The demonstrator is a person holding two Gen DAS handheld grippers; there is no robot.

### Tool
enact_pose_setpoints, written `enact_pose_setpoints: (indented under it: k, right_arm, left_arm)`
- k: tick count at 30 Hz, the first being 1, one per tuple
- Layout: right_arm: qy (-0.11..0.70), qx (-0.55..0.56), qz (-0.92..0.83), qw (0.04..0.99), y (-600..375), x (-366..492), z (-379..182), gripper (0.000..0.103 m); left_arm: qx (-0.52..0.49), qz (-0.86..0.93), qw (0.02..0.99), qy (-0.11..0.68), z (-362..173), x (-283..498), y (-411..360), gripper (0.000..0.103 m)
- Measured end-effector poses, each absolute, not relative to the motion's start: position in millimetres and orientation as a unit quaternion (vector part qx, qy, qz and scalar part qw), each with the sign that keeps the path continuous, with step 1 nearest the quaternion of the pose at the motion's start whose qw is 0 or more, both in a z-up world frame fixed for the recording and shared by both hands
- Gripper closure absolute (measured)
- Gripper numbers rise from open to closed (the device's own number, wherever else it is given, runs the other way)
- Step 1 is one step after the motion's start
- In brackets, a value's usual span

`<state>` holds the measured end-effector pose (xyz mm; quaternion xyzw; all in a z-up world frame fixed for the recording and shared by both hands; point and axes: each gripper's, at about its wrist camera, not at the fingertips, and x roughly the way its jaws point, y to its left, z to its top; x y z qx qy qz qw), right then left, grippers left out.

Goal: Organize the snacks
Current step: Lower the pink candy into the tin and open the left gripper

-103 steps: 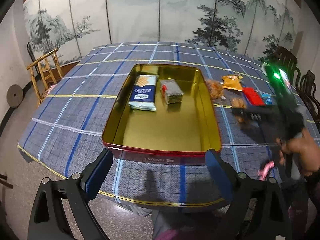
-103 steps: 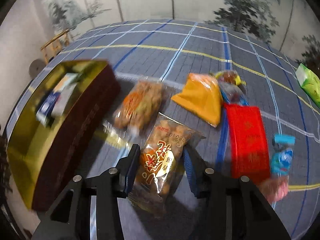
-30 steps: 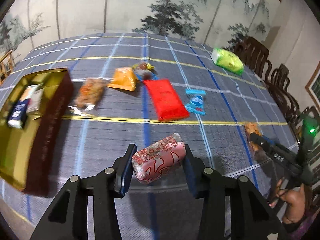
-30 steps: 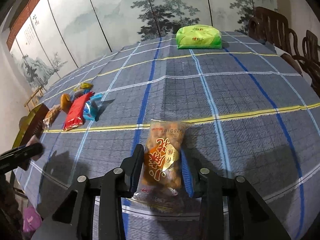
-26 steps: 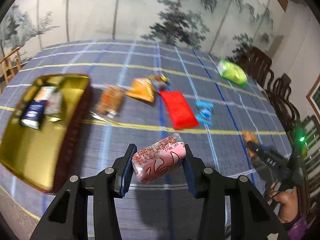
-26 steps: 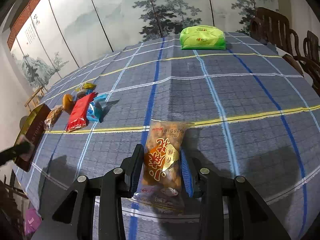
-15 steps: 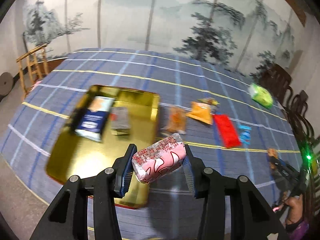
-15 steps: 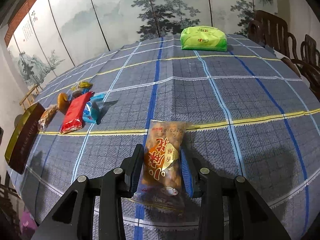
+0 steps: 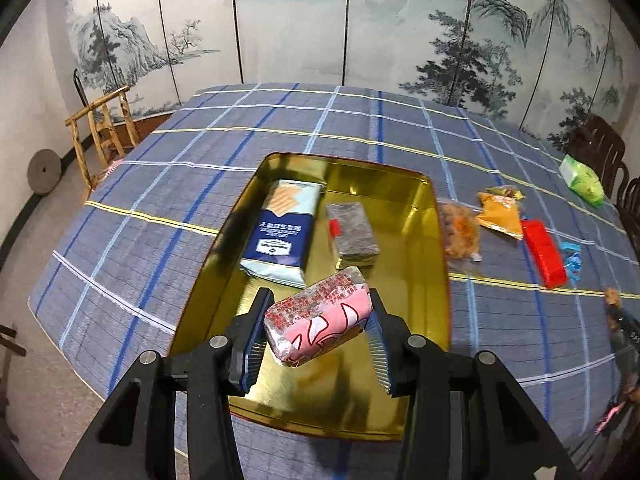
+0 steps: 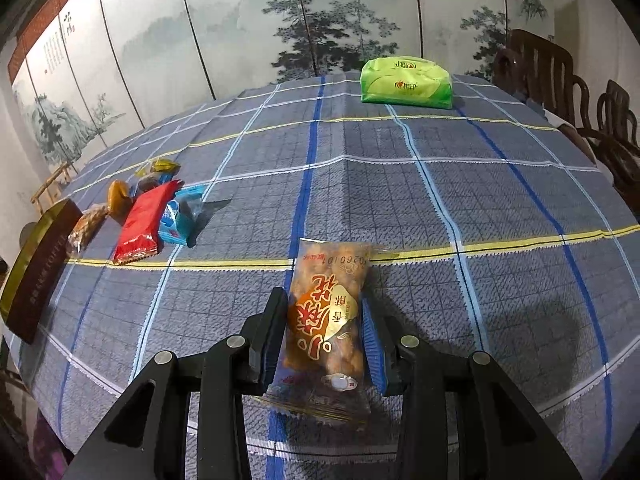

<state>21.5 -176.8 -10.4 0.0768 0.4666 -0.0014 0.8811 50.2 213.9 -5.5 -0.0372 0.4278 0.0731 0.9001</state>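
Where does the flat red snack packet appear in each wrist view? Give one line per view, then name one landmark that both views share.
Left wrist view: the red packet lies at the right, on the tablecloth beyond the gold tin.
Right wrist view: the red packet lies at the left, near the tin's dark side.
Shared landmark: the green pack at the table's far edge.

Left tongs [image 9: 316,330] grip a pink packet [image 9: 318,320] above a gold tin [image 9: 438,280] holding a blue packet [image 9: 282,232] and a grey block [image 9: 352,232]. More snacks [image 9: 542,246] lie right of the tin on the checked surface [image 9: 140,240].
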Motion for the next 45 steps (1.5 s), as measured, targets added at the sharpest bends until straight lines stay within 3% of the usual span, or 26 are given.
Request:
enact_pose_setpoints:
  k: [45]
  right_arm:
    - [0.469, 0.053, -0.018, 0.882, -170, 24, -12, 0.065]
  left_arm:
    - [-0.001, 0.117, 0.89, 0.441, -41, 75, 252, 0.061]
